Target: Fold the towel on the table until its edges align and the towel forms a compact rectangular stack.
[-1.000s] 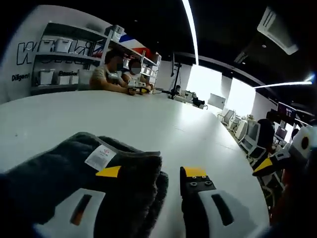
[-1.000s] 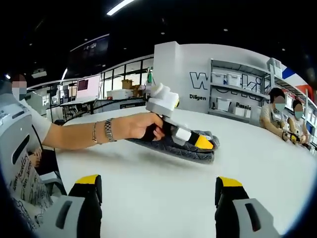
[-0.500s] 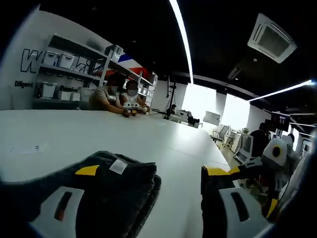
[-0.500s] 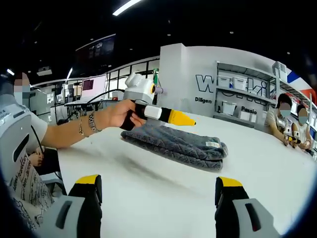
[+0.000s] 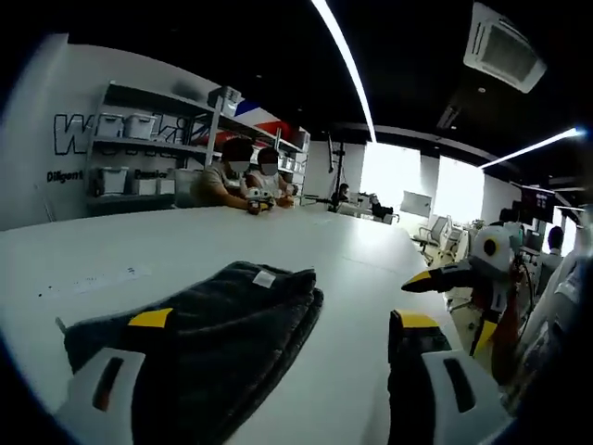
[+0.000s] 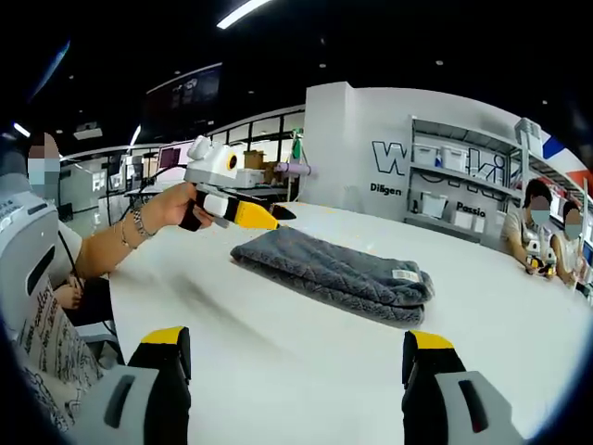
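1. Your left hand-held gripper (image 5: 269,338) has come back from the towel (image 5: 208,324). One second ago its jaws were on the folded edge; now they stand wide apart with nothing between them, and the towel lies just in front.
2. In the right gripper view, your left hand (image 6: 167,206) has lifted that hand-held gripper away to the left, clear of the towel (image 6: 338,275).
3. Your right hand-held gripper (image 6: 298,357) is open and holds nothing; the towel is ahead of it on the bench (image 6: 278,352).
4. The towel lies as a compact folded stack with its edges nearly even, so the task looks finished.
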{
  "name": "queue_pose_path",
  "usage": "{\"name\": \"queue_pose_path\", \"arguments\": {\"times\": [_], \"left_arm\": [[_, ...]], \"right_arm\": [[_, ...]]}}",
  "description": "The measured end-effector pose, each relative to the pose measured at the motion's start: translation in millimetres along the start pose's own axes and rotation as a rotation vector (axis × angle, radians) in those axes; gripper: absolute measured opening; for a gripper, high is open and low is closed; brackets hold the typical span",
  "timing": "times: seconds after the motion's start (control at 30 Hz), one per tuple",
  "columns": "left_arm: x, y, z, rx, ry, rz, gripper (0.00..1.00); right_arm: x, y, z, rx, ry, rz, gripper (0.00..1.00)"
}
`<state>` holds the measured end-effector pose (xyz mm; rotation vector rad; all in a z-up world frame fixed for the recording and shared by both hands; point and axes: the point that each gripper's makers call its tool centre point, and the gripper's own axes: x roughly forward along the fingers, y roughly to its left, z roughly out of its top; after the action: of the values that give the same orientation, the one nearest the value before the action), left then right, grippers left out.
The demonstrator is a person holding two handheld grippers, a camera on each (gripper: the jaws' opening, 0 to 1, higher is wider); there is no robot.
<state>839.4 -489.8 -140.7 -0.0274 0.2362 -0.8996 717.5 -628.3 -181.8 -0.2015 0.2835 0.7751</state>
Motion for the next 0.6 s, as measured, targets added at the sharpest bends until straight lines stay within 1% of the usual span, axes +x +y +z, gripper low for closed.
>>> {"name": "queue_pose_path", "arguments": {"times": [0.1,0.17,0.33,0.43,0.6], "left_arm": [[-21.4,3.3,1.2,0.018,-0.007,0.022,1.00],[-36.7,8.8,0.5,0.028,-0.011,0.045,1.00],[-64.6,18.8,-18.3,0.033,0.033,0.081,1.00],[-76.1,22.8,-27.4,0.010,0.037,0.081,1.00],[-100.0,31.7,-42.9,-0.006,0.043,0.114,1.00]], "right_arm": [[4.1,0.2,2.0,-0.005,0.004,0.005,0.99],[7.0,1.4,3.7,-0.013,0.006,0.011,0.99],[13.6,2.1,4.8,-0.022,0.018,0.019,0.99],[19.4,3.3,5.0,-0.026,0.029,0.025,0.99],[28.9,11.9,7.3,-0.040,0.038,0.050,0.99]]}}
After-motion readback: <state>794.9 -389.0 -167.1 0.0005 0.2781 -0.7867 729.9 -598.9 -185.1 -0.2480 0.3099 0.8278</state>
